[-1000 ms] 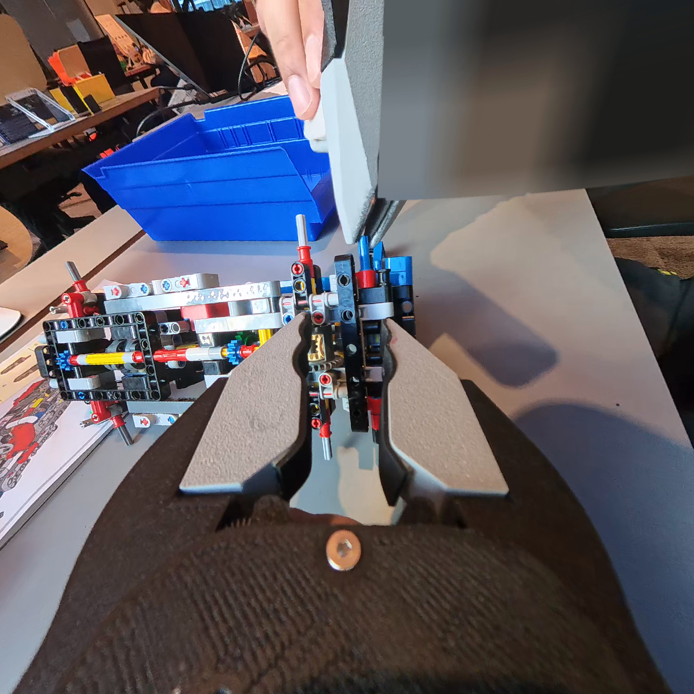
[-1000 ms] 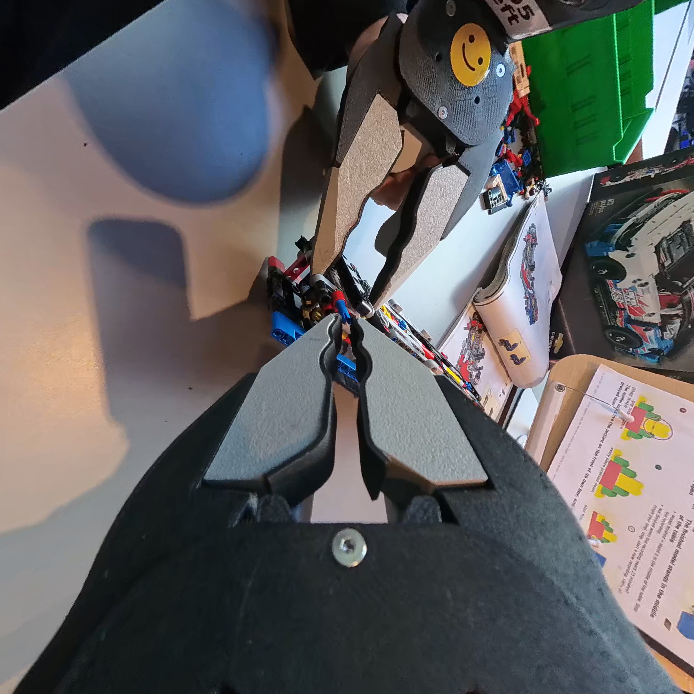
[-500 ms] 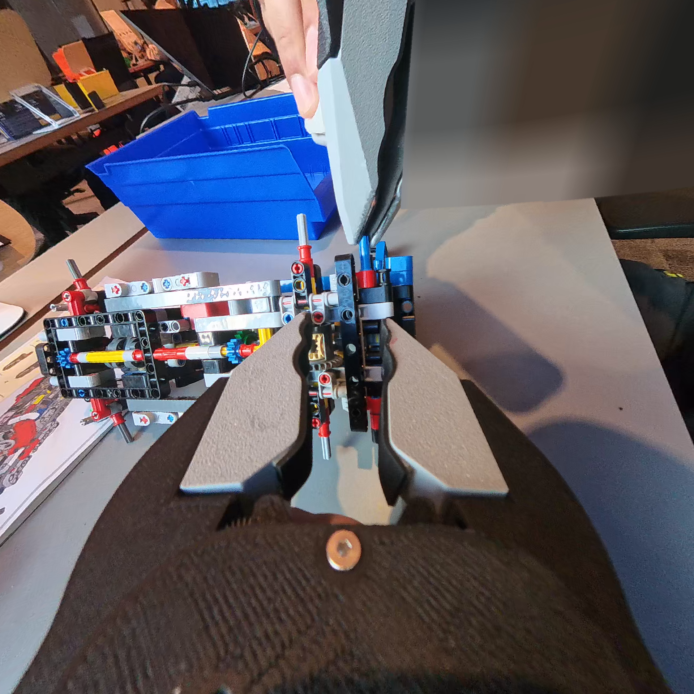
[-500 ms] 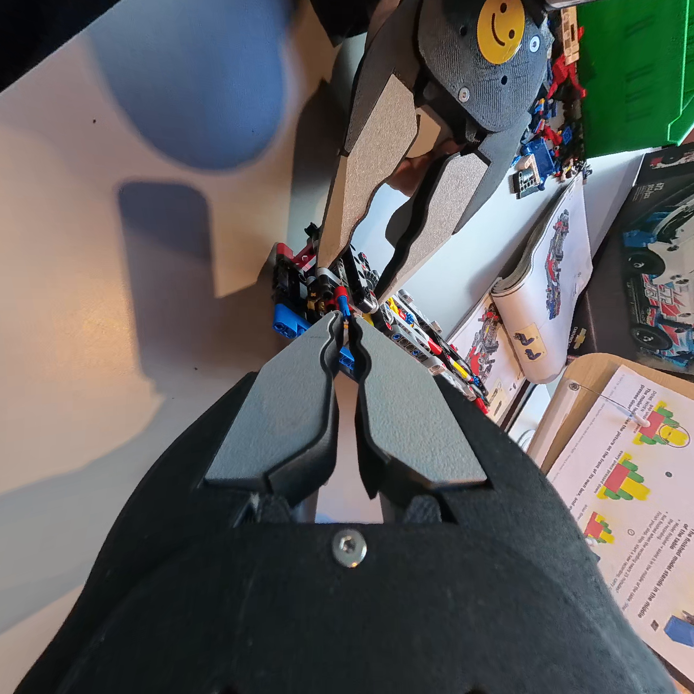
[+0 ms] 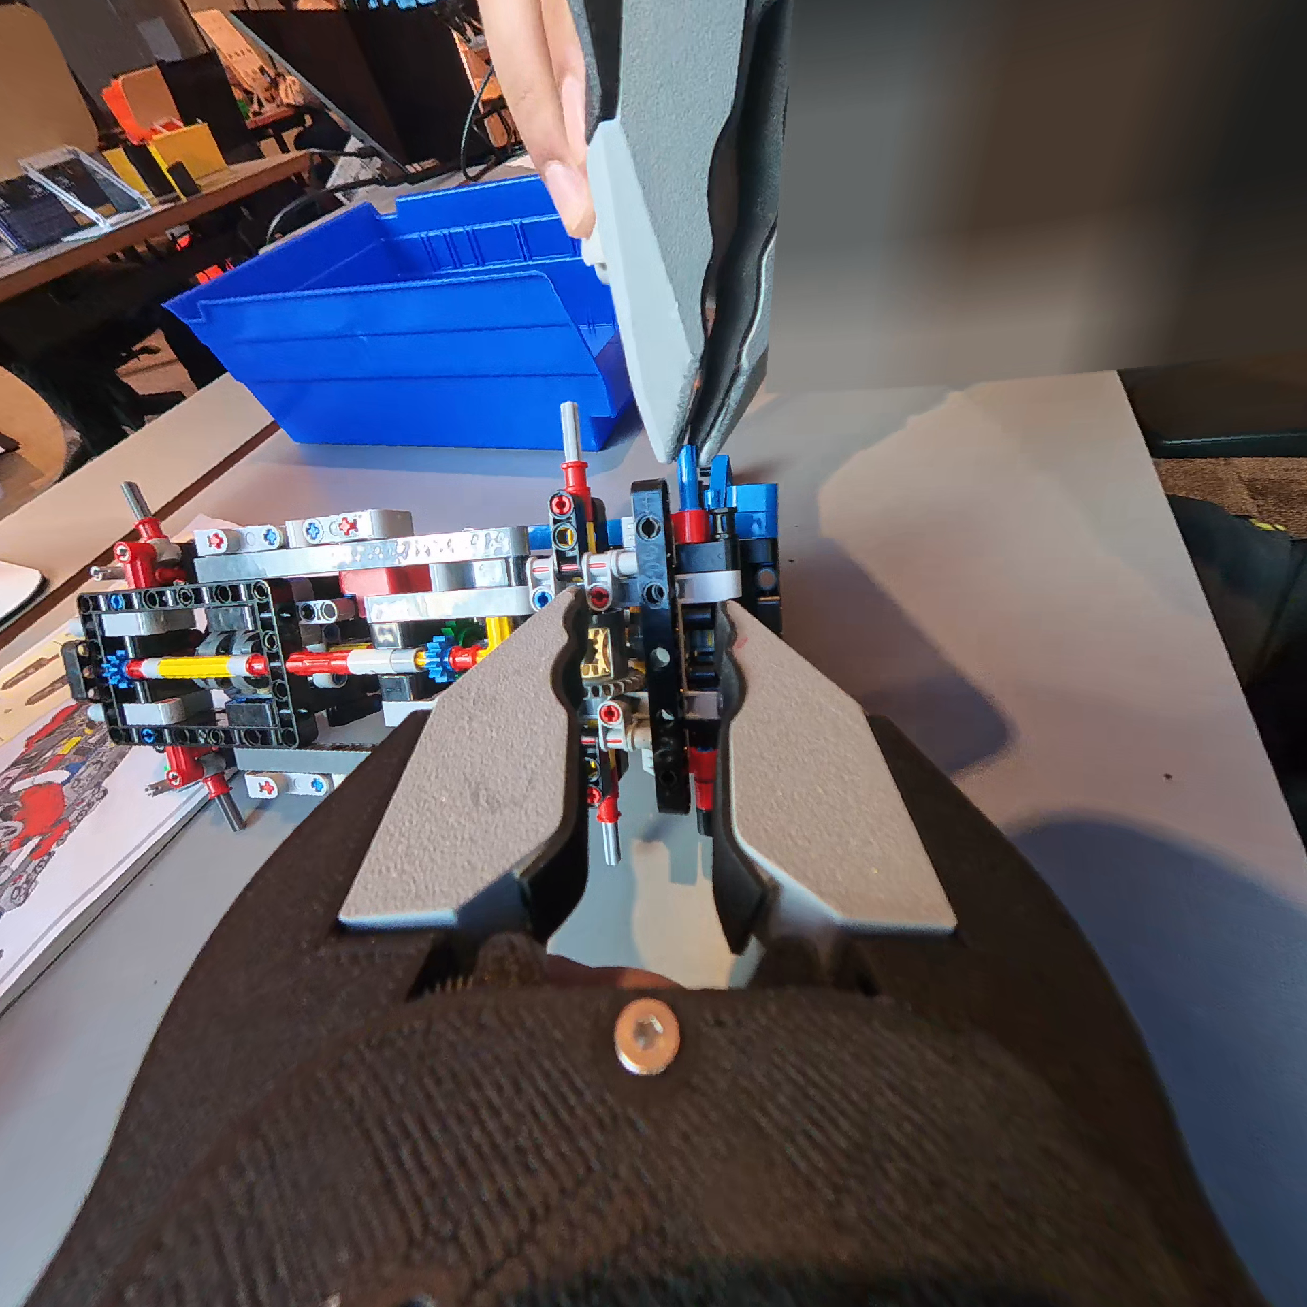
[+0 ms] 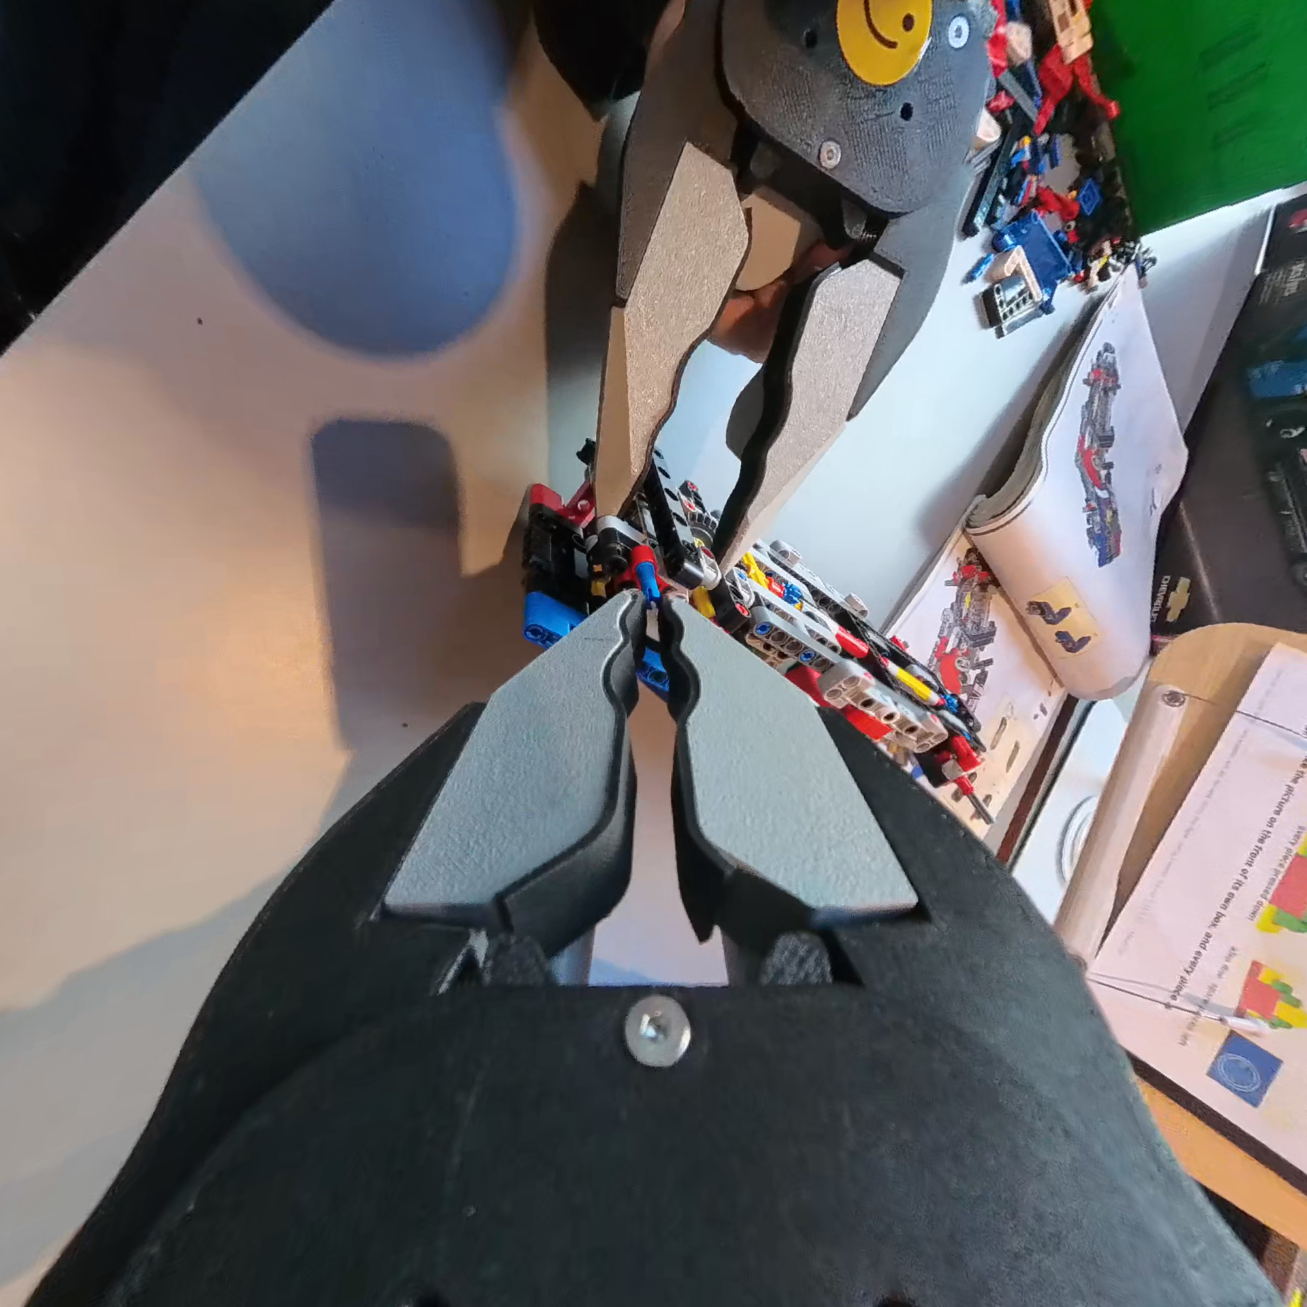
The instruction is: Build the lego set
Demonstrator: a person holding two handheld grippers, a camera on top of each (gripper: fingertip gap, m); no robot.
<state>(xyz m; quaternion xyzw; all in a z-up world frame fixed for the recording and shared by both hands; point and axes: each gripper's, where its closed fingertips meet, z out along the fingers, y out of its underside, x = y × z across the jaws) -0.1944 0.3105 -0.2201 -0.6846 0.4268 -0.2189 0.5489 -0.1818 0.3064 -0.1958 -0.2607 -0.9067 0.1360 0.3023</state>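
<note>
1. Since a second ago the right gripper (image 6: pixel 654 612) has tilted more upright over the chassis; the left gripper (image 5: pixel 647 622) has barely shifted.
2. At frame centre on the grey table (image 5: pixel 990 495), the left fingers sit part-open, clamped around the black end frame of the lego chassis (image 5: pixel 424 622).
3. Nearly closed, the right fingers pinch a small blue pin (image 5: pixel 687 472) standing on the chassis top; I judge this a pin-seating step.
4. Next calls for a straight push down while the left braces.
5. Chassis: studless plastic beams, red axles, small gears; fingers are matte, wavy-edged. A blue bin (image 5: pixel 424 353) sits upper left, a booklet (image 5: pixel 56 813) at the left edge.
</note>
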